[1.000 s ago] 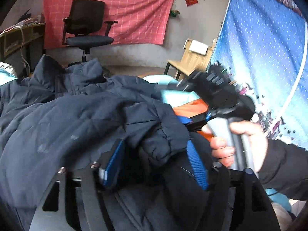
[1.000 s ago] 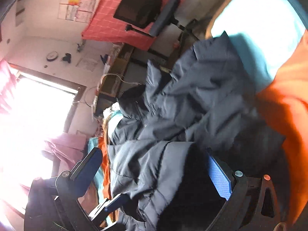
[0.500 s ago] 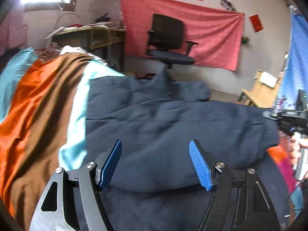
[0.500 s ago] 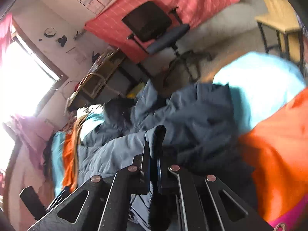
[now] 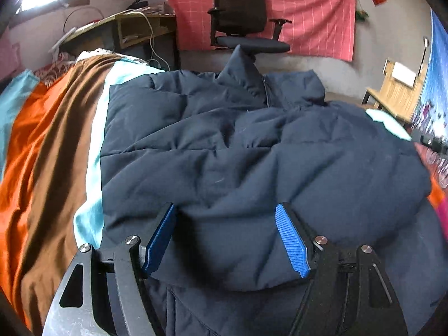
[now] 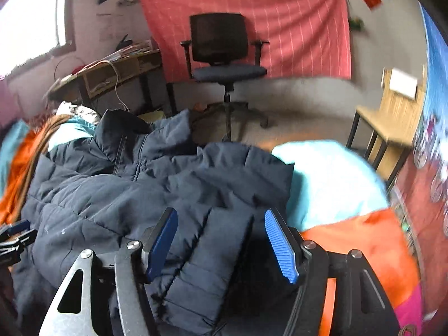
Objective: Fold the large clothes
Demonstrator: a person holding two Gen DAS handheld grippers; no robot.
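Spread across the striped bedcover (image 5: 50, 151): a large navy puffer jacket (image 5: 224, 145), collar toward the far end near the black office chair (image 5: 246, 28) and the red cloth on the wall (image 5: 294, 8). Seen from the left wrist: the jacket's broad quilted body, a thick fold bulging in the foreground, orange, brown and light-blue stripes of the cover bare on the left side, a cluttered desk (image 5: 126, 30) behind. Seen only from the right wrist: the chair's wheeled base on the floor, a narrow quilted part of the jacket (image 6: 201, 252) running toward the camera, the cover's pale-blue and orange patches bare on the right, a wooden table (image 6: 392, 123) at the edge. Left gripper (image 5: 226, 238) just over the foreground fold, blue pads apart, fabric bulging between them but not pinched. Right gripper (image 6: 221, 240) with jaws opening, the narrow quilted part lying between the pads, unpressed. At the left edge of the right-wrist view, a dark sliver of the other tool.
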